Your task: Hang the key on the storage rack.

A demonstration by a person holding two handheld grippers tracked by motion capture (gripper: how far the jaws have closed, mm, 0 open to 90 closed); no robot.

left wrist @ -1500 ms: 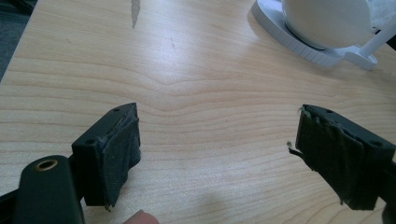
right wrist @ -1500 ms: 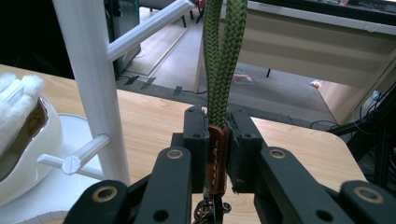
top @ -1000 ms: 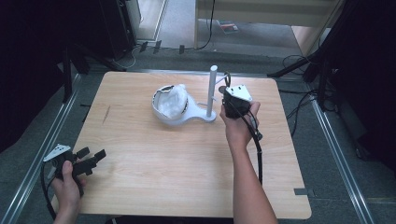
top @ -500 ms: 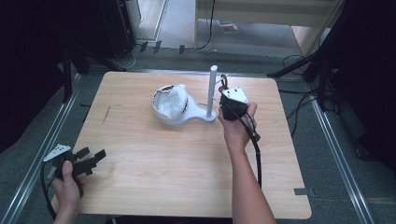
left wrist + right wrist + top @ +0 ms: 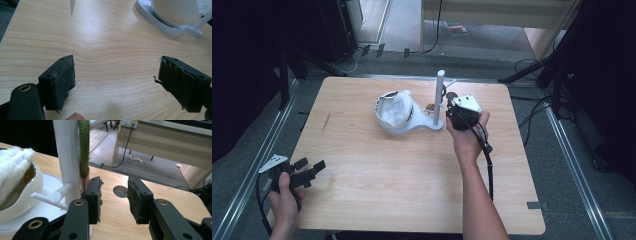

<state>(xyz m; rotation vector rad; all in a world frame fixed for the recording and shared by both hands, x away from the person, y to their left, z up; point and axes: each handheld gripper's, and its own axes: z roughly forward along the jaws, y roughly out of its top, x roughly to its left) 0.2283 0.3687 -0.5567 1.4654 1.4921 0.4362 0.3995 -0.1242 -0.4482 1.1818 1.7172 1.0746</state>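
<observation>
Green braided cord point(image 5: 84, 145) hangs along white post point(image 5: 67, 157), just left of right gripper point(image 5: 113, 195) jaws; jaws have just been opening, nothing between. Cord soft, light, limp; judged best pinched near orange-tipped end. Left gripper point(image 5: 117, 82) spread, idle.

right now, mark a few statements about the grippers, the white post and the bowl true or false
1. The right gripper clamps the green rope. False: its jaws have just been opening, with nothing between them; the rope hangs beside the left jaw.
2. The left gripper is open over bare table. True.
3. The white bowl holds white fluffy material. True.
4. The white post lies flat on the table. False: it stands upright on its base.
</observation>
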